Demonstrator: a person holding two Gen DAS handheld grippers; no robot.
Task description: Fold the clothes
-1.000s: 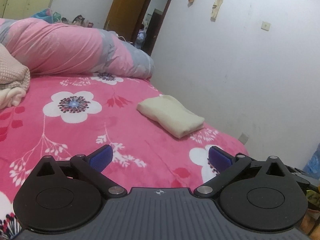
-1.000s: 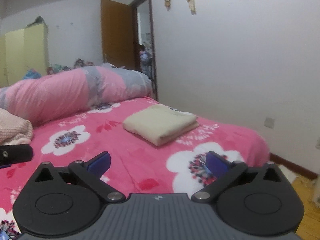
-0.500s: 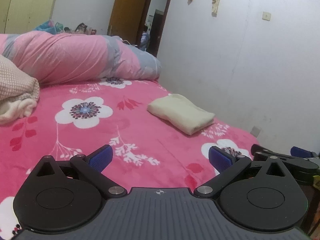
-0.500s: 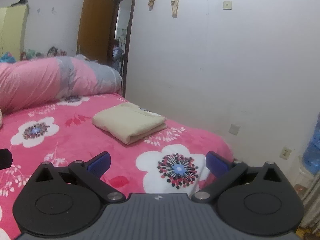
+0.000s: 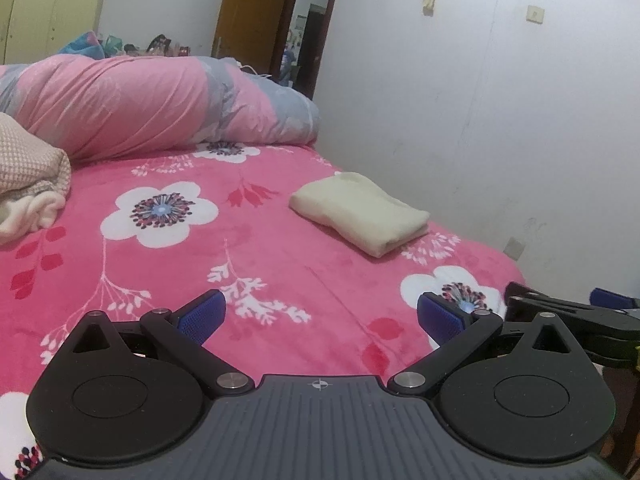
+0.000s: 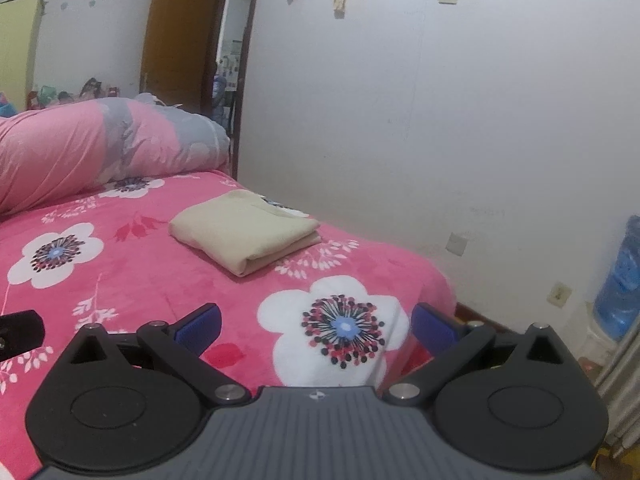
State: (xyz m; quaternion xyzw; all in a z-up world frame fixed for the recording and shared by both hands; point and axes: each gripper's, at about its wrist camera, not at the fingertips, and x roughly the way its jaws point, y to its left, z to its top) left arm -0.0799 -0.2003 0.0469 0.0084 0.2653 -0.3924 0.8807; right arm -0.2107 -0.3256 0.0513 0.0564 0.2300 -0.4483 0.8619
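A folded cream garment (image 5: 358, 210) (image 6: 244, 228) lies near the right edge of the pink flowered bedspread (image 5: 200, 264) (image 6: 132, 276). My left gripper (image 5: 320, 316) hovers open above the bed's near part, well short of the garment, with nothing between its blue pads. My right gripper (image 6: 316, 326) is open too, over the bed's near right corner, holding nothing. An unfolded pinkish knit garment (image 5: 28, 176) is heaped at the far left in the left wrist view. The right gripper's fingers (image 5: 568, 312) show at that view's right edge.
A rolled pink and grey quilt (image 5: 152, 100) (image 6: 100, 144) lies across the head of the bed. A white wall (image 6: 440, 120) runs along the bed's right side, with an open doorway (image 5: 304, 40) behind. A blue water bottle (image 6: 620, 280) stands on the floor at the right.
Both grippers have drawn back and swung right. The folded garment now sits further off in both views, and the right gripper's fingers have come into the left wrist view.
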